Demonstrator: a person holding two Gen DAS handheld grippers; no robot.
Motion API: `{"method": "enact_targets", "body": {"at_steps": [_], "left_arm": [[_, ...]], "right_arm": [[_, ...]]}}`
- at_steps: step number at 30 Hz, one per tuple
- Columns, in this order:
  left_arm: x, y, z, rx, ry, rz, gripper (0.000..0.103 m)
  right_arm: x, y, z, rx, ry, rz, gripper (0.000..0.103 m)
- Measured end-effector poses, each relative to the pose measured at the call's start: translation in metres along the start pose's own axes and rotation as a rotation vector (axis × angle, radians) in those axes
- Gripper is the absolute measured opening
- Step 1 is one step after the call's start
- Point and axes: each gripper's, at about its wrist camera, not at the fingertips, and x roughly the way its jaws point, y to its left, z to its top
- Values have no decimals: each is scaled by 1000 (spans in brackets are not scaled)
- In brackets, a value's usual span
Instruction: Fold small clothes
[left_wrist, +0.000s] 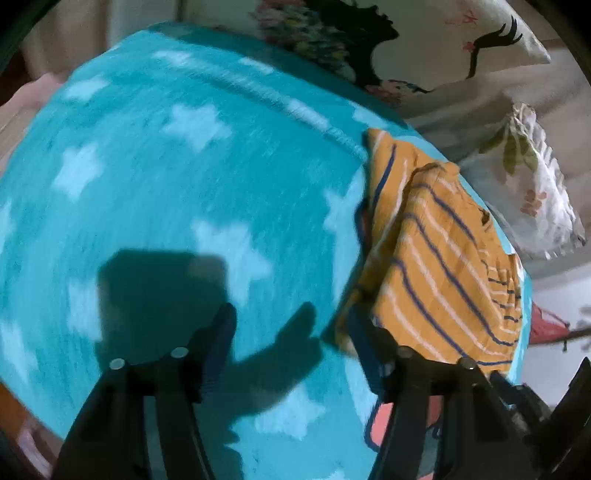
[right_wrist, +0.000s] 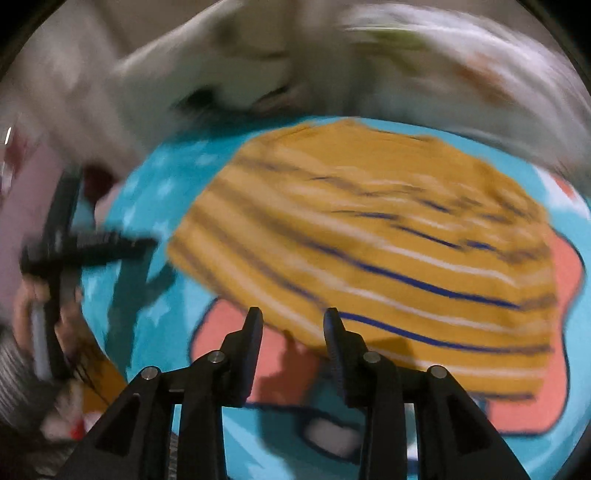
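Striped garment (right_wrist: 369, 251) folded on teal blanket (left_wrist: 184, 184) | left tongs (left_wrist: 291, 328) spread, empty, garment beside right finger | right tongs (right_wrist: 293, 321) spread, empty, garment just beyond tips

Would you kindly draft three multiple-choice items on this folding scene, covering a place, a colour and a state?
1. Where does the striped garment lie?
A. on the turquoise star blanket
B. on a bare wooden floor
C. inside a basket

2. What is the garment's main colour?
A. green
B. mustard yellow
C. black

3. How is the right claw?
A. clamped on the garment
B. clamped on a pillow
C. open, holding nothing

Answers:
1 A, turquoise star-patterned fabric shows around the garment.
2 B, yellow cloth with blue and white stripes.
3 C, its fingers stand apart with nothing between them.
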Motion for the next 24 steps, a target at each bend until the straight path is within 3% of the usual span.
{"method": "enact_targets", "body": {"at_steps": [3,9,15,18,24], "left_arm": [[6,-7,24,62,18,-39,69],[37,-39,65,187,91,-172,72],[79,-66,88,270,168,-208,74],[80,-78,94,312,159,-223,79],[97,-104,114,357,191,-244,79]], "right_arm": [[31,55,5,-140,-4,-45,43],[74,112,-1,-307,18,-114,43],[106,134,-2,-395,-1,-265,43],[118,138,3,-415,-19,-333,43],[137,148,21,-430,-51,-382,43]]}}
